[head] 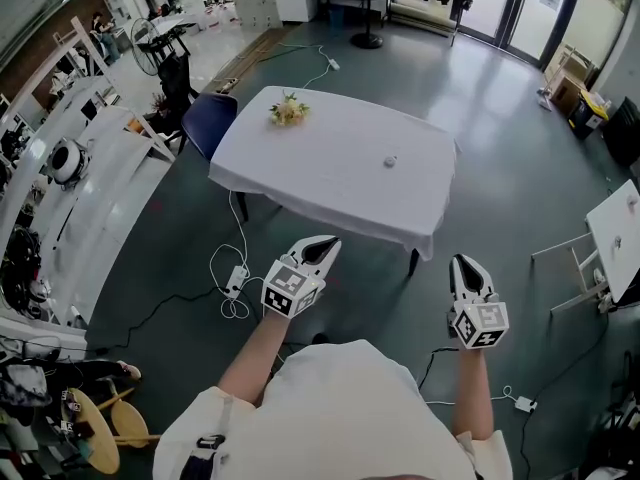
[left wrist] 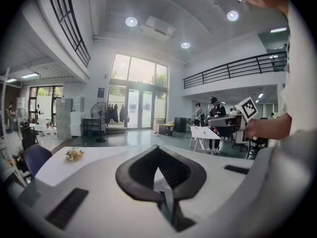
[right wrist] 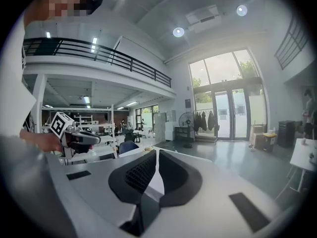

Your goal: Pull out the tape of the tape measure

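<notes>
A small round white object [head: 390, 160], perhaps the tape measure, lies on the white-clothed table [head: 330, 183] toward its right side. Both grippers hang in the air short of the table's near edge, well away from it. My left gripper [head: 324, 245] is shut with nothing between its jaws; its closed tips [left wrist: 157, 148] point over the table. My right gripper [head: 464, 264] is also shut and empty, its tips [right wrist: 156, 151] pressed together. Each gripper view catches the other gripper at its side, held in a hand. The small object does not show in either gripper view.
A bunch of pale flowers [head: 288, 111] lies at the table's far left corner. A blue chair [head: 205, 123] stands at the table's left end. A power strip and cables [head: 236, 280] lie on the floor below my left gripper. Another white table [head: 620, 233] stands at the right.
</notes>
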Motion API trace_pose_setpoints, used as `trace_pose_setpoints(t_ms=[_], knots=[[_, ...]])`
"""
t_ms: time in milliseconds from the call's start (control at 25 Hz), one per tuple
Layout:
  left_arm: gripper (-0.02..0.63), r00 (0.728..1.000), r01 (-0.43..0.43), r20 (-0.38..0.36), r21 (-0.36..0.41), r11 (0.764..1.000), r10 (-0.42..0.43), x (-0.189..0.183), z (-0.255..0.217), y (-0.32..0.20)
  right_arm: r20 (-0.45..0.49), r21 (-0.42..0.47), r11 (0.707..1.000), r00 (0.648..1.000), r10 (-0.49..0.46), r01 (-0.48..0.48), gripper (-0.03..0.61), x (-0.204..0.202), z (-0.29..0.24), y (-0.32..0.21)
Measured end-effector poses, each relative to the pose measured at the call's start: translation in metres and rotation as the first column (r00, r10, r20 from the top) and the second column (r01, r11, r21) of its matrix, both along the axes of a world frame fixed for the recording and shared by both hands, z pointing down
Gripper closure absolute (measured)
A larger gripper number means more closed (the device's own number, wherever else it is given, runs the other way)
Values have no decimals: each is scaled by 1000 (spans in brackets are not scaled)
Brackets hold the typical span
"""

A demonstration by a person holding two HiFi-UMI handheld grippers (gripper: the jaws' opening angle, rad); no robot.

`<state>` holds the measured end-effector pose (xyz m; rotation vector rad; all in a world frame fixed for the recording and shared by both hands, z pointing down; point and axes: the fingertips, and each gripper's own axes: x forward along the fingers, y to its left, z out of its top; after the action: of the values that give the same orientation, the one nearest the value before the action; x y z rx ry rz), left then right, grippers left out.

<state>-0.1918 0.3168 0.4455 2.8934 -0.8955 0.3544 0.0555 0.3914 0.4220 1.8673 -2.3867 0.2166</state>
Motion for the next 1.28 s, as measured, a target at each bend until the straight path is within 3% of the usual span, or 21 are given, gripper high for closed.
trace_pose_setpoints(t_ms=[360,440,480,560,880,1280], knots=[[603,999,53,7,1,999,-53,-1,11,5,-3,-33,999,1000,-27,27,531,1,15,7],[600,998,61,-4,-3,998,-61,1,10,5,-3,-42,999,1000,-31,31,507,4,16,6],[595,998,64,-9,-6,998,-64,2,9,4,-3,-46,998,999,-34,34,463,5,17,6],[572,997,69,-19,-16,998,-69,5,8,5,-1,-51,998,999,-44,44,454,6,18,7],[368,991,114,-60,-54,992,-117,14,12,0,11,-61,995,997,-79,79,454,19,25,6],[322,988,142,-53,-67,988,-146,42,22,2,24,-83,990,993,-114,115,459,47,37,1]])
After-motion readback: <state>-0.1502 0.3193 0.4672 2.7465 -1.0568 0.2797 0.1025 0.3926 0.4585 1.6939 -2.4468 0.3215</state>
